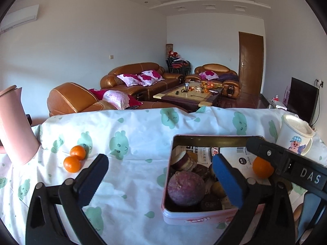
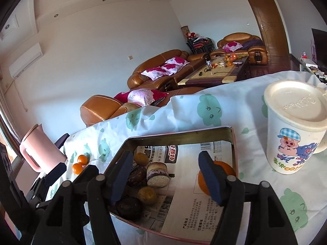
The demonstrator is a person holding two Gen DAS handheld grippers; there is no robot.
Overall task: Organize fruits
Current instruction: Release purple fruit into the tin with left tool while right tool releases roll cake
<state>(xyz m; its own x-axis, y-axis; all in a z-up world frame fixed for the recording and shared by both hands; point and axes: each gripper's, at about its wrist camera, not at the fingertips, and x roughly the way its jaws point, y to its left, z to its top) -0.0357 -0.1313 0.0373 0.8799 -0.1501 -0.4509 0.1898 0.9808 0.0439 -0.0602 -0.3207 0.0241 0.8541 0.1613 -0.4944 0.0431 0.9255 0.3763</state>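
A pink rectangular tin (image 1: 204, 217) lined with printed paper stands on the cloth-covered table. Its left part holds a round purple fruit (image 1: 186, 187), a cut purple-and-white piece (image 1: 183, 160) and several dark fruits. An orange (image 1: 262, 168) lies alone in the tin's right part. Two mandarins (image 1: 74, 158) sit on the cloth to the left. My left gripper (image 1: 161, 181) is open, its right finger over the tin and nothing between the pads. My right gripper (image 2: 166, 177) is open above the tin (image 2: 179, 136), and the orange (image 2: 225, 168) lies just beyond its right finger.
A pink jug (image 1: 14, 130) stands at the table's left edge, near the mandarins (image 2: 80, 164). A lidded white mug with a pig cartoon (image 2: 294, 126) stands right of the tin. The table's far edge drops off toward brown sofas (image 1: 132, 79).
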